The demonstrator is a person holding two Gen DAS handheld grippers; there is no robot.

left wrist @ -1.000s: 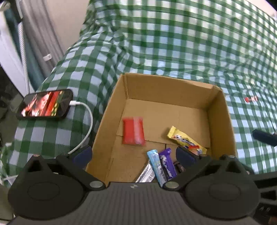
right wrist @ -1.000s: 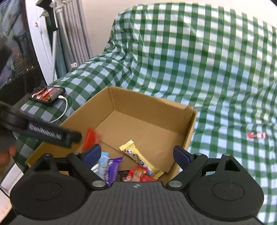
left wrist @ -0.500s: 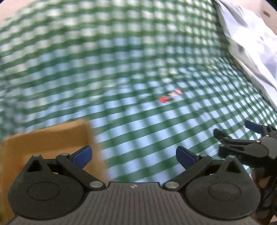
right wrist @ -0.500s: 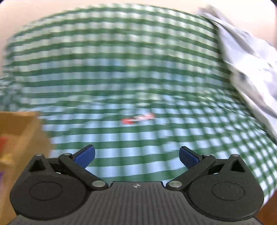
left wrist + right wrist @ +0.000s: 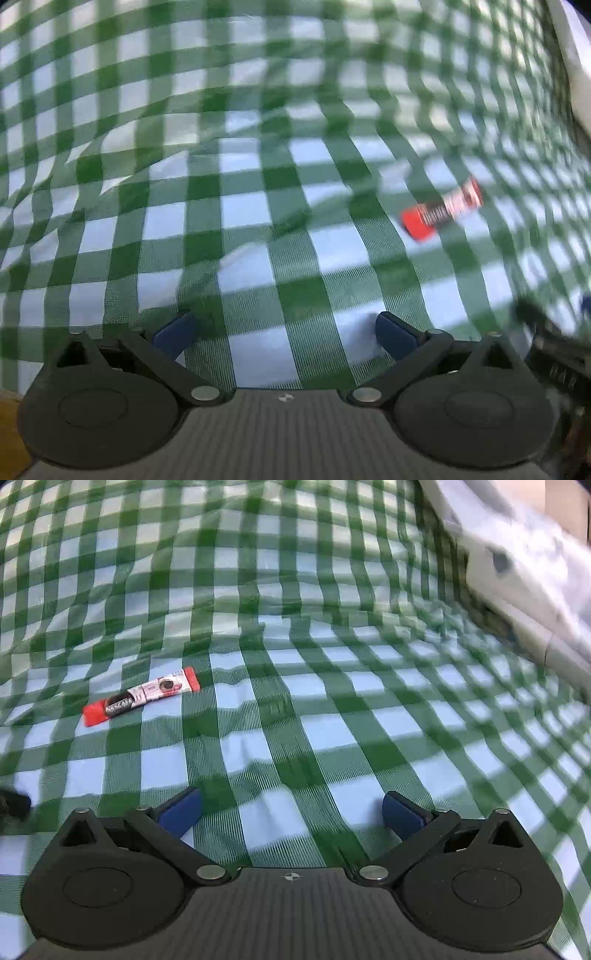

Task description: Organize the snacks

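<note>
1. left gripper [image 5: 284, 332]: both blue pads [image 5: 173, 330] stand wide apart, nothing between them, only checked cloth showing in the gap. released.
2. right gripper [image 5: 291, 810]: blue pads [image 5: 404, 814] spread to full width, nothing between them. released. the jaws had just been opening and have reached their widest, with no item in the gap.
3. both views look down on the green and white checked cloth [image 5: 332, 709], wrinkled in places, covering a soft surface.
4. nescafe sachet [image 5: 142, 696], red with a white and dark band, lies flat on the cloth, tilted, lettering readable in the right wrist view. it sits ahead and to the left of the right gripper, well apart from the pads.
5. same sachet in the left wrist view [image 5: 443, 210]: blurred, ahead and to the right of the left gripper, not touching anything but the cloth.
6. right gripper shows at the lower right edge of the left wrist view as a dark blurred shape [image 5: 554, 343].
7. pale bedding or fabric [image 5: 524, 572] lies along the upper right edge of the cloth; blurred, cannot tell what it is.
</note>
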